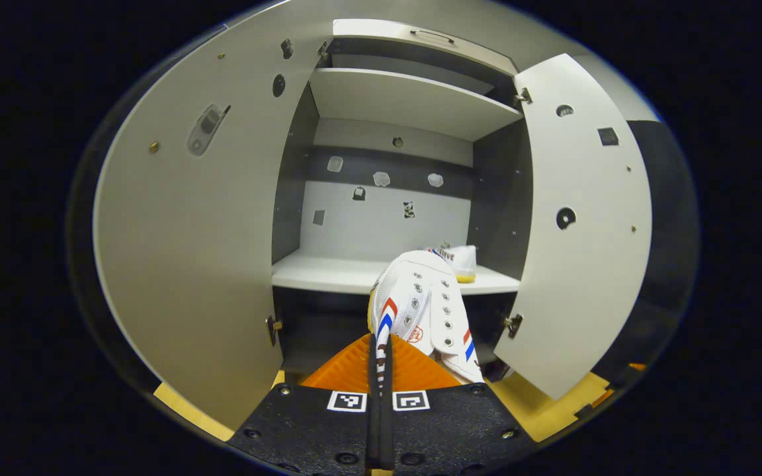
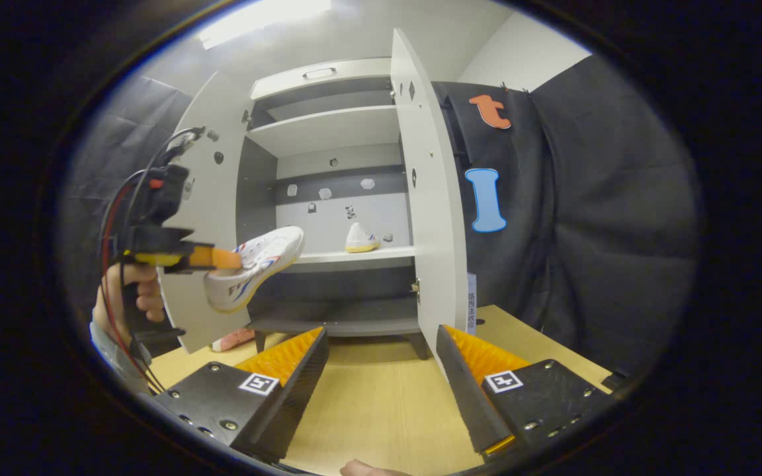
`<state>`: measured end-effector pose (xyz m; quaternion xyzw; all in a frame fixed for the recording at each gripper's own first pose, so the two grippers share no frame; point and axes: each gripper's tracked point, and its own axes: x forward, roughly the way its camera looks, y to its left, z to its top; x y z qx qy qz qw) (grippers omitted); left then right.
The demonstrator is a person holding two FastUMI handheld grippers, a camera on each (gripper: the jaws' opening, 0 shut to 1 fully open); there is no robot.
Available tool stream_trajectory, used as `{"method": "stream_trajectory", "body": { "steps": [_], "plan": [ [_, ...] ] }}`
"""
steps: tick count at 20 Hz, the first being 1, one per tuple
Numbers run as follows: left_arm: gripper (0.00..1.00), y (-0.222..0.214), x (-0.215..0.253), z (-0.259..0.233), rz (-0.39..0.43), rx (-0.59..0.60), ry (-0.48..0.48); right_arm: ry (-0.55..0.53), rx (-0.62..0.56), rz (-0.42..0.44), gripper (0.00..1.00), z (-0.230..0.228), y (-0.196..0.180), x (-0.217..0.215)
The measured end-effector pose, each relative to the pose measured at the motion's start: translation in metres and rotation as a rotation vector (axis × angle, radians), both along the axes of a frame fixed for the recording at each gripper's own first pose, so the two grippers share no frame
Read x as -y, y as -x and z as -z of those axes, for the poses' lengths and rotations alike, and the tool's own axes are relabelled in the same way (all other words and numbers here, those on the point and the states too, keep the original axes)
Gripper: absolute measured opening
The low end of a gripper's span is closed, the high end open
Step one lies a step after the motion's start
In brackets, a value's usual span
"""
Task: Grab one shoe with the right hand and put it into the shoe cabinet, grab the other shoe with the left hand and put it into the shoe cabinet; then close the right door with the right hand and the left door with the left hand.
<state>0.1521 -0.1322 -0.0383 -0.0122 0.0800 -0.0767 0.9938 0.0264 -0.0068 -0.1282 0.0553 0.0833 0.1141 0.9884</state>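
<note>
White canvas with red and blue chevrons is what your left gripper [image 1: 381, 370] has between its fingers: they are pressed together on the edge of the second shoe [image 1: 424, 314], which hangs toe-forward in front of the shoe cabinet [image 1: 394, 99], just short of its middle shelf [image 1: 328, 272]. In the right gripper view, that shoe [image 2: 255, 266] sits left of the cabinet opening, level with the shelf front, held by your hand [image 2: 136, 294] beside the open left door [image 2: 206, 218]. Farther right, the first shoe [image 2: 361, 239] already rests on the same shelf, toward the cabinet's right side, near the open right door [image 2: 430, 198]. Your right gripper [image 2: 381, 380] hangs over the wooden floor [image 2: 381, 410] in front of the cabinet, fingers spread wide apart, nothing between them.
</note>
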Motion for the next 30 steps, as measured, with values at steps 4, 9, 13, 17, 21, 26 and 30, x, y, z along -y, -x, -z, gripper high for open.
{"method": "stream_trajectory", "body": {
  "steps": [4, 9, 13, 17, 21, 26, 30],
  "plan": [
    [0.00, -0.084, 0.006, -0.032, -0.057, -0.006, 0.036, -0.029, 0.012, -0.024, 0.98, -0.006, 0.001, -0.003],
    [0.00, -0.184, -0.007, -0.022, -0.153, -0.110, 0.075, -0.035, 0.013, -0.039, 0.98, -0.005, 0.006, -0.002],
    [0.00, -0.224, -0.012, -0.003, -0.196, -0.223, 0.103, -0.031, 0.019, -0.016, 0.98, -0.011, 0.009, 0.004],
    [0.00, -0.236, -0.015, 0.015, -0.202, -0.281, 0.118, -0.014, 0.043, -0.004, 0.98, -0.025, 0.016, 0.010],
    [0.38, -0.224, -0.025, -0.007, -0.226, -0.201, 0.138, 0.027, 0.095, 0.050, 0.98, -0.047, 0.019, 0.040],
    [0.98, -0.175, -0.029, -0.042, -0.222, -0.135, -0.007, 0.027, 0.114, 0.135, 0.97, -0.071, 0.018, 0.094],
    [0.98, -0.102, -0.018, -0.091, -0.156, -0.032, -0.048, 0.058, 0.132, 0.204, 0.97, -0.102, 0.000, 0.141]
  ]
}}
